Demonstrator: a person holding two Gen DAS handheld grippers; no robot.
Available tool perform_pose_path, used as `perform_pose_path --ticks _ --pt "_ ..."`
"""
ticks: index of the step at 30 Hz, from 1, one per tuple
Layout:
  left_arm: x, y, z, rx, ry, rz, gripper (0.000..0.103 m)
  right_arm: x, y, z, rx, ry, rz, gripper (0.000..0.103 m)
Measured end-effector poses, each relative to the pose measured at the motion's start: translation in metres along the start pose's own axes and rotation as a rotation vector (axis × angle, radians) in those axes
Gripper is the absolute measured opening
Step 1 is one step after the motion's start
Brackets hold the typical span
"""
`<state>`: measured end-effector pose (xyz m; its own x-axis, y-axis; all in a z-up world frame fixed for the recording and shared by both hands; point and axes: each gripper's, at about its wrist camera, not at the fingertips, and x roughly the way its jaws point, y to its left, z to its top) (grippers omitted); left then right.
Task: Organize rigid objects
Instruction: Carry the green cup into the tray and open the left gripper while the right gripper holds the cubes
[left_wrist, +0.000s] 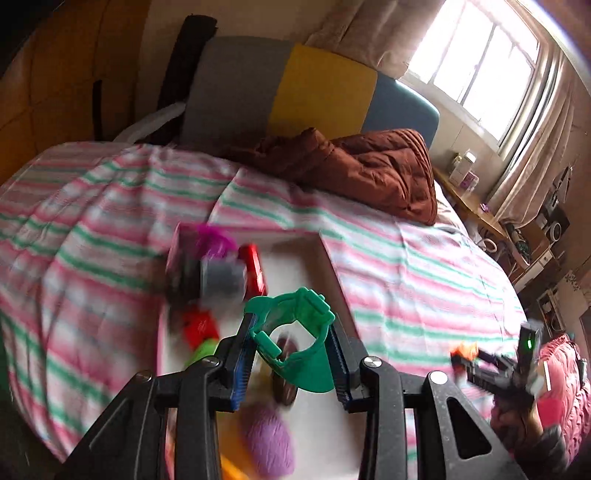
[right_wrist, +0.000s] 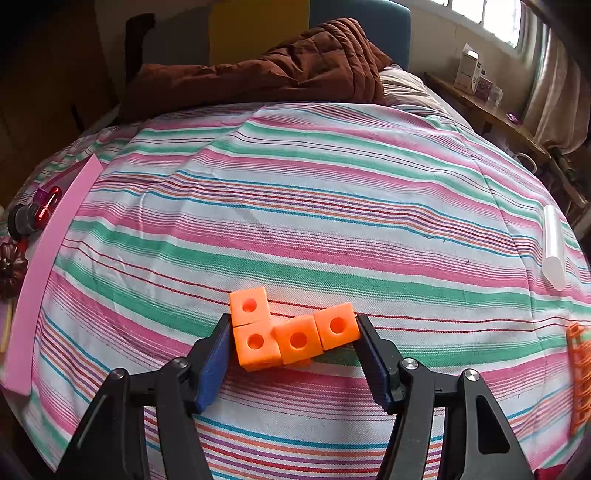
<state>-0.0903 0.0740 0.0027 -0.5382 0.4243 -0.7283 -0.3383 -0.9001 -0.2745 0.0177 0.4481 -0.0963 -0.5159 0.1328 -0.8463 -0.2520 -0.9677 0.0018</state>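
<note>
My left gripper (left_wrist: 293, 343) is shut on a green plastic clip-like piece (left_wrist: 295, 332), held above a pink-rimmed white tray (left_wrist: 291, 258) on the bed. The tray holds blurred toys: a red cylinder (left_wrist: 253, 269), a grey piece (left_wrist: 221, 280), a purple ball (left_wrist: 266, 443). In the right wrist view my right gripper (right_wrist: 293, 347) is shut on a chain of orange linked cubes (right_wrist: 295, 332), just above the striped bedspread (right_wrist: 295, 203). The tray's pink rim (right_wrist: 48, 258) shows at the far left there. The right gripper also appears at the left view's lower right (left_wrist: 480, 365), orange cubes in it.
A brown quilt (right_wrist: 258, 70) lies at the head of the bed. A clear tube (right_wrist: 552, 243) rests on the bedspread at right, and an orange lattice piece (right_wrist: 580, 376) at the right edge. A bedside shelf (right_wrist: 487, 107) with boxes stands under the window.
</note>
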Motion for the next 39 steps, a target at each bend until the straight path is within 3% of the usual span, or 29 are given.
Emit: perform_pose_path --ticks 5,12,15,26,29,39 --pt "0.031 -0.01 0.023 0.023 0.004 -0.004 0.036 0.0 0.001 0.0 0.001 0.0 0.002 0.065" --pt "0.09 -0.015 0.021 0.1 0.1 0.057 0.036 0.0 0.0 0.001 0.001 0.0 0.004 0.065" --pt "0.108 -0.012 0.014 0.097 0.186 0.052 0.036 0.001 0.0 0.002 0.004 0.001 0.006 0.065" --pt "0.084 -0.013 0.006 0.117 0.126 0.08 0.043 0.002 0.001 0.001 0.001 -0.001 0.006 0.065" --pt "0.078 -0.017 0.004 0.123 0.105 0.078 0.05 0.001 0.001 0.001 0.001 -0.002 0.005 0.065" --pt "0.033 -0.02 -0.005 0.117 0.027 0.144 0.05 0.001 0.001 0.0 -0.004 -0.004 -0.002 0.065"
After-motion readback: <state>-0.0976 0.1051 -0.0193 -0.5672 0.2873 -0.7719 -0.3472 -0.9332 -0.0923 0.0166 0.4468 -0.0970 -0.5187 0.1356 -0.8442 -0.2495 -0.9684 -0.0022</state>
